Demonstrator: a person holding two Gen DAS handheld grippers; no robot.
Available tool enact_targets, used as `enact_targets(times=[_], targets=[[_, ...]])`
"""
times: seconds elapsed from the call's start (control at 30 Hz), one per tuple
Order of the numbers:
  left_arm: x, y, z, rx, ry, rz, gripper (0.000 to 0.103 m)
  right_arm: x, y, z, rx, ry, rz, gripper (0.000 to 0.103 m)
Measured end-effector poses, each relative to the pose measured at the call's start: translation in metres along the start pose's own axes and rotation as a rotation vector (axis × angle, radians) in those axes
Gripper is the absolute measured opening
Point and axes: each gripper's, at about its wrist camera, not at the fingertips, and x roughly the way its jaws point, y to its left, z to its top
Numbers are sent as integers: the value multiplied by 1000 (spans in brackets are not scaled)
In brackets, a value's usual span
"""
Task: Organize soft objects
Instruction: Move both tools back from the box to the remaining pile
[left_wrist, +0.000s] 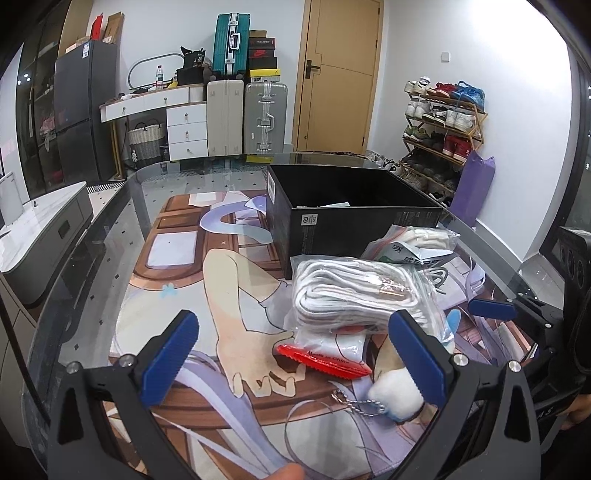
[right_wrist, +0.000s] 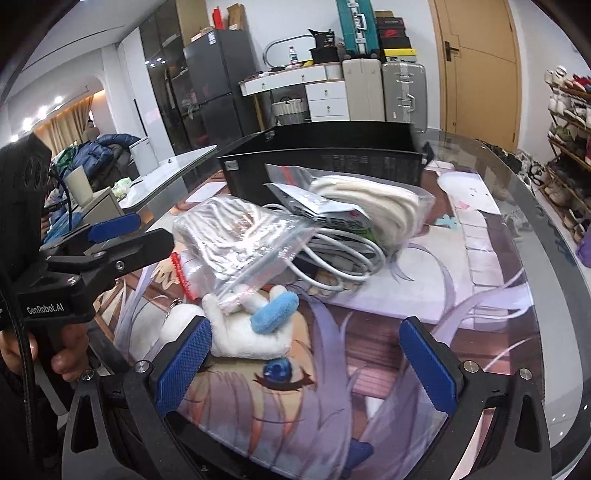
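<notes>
On the printed mat, a zip bag of white cord (left_wrist: 354, 295) with a red seal (left_wrist: 325, 360) lies between the wide-apart fingers of my open left gripper (left_wrist: 295, 354). A white plush keychain (left_wrist: 397, 397) sits by its right finger. The right wrist view shows the same plush (right_wrist: 251, 332), with a blue piece, just ahead of the left finger of my open right gripper (right_wrist: 306, 365); nothing is held. Behind it lie the cord bag (right_wrist: 240, 236), a loose white cable (right_wrist: 343, 266) and a bag of cream cord (right_wrist: 369, 206). A black open box (left_wrist: 347, 206) stands beyond.
The glass table's curved edge (left_wrist: 110, 206) runs along the left and far side. My left gripper (right_wrist: 144, 230) shows at the left of the right wrist view, held by a hand (right_wrist: 62, 354). Suitcases (left_wrist: 243, 114), a door and a shoe rack (left_wrist: 443, 129) line the far wall.
</notes>
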Motion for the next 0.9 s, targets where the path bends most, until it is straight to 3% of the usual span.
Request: enact_targets(times=[0.37, 0.7, 0.9], targets=[[1, 1, -1, -8, 8, -26, 103, 11, 6, 6, -5, 10, 58, 102], [4, 0, -1, -5, 16, -29, 103, 10, 3, 9, -13, 1, 177, 52], [3, -1, 0, -6, 15, -30, 103, -2, -11, 3, 3, -29, 147, 46]])
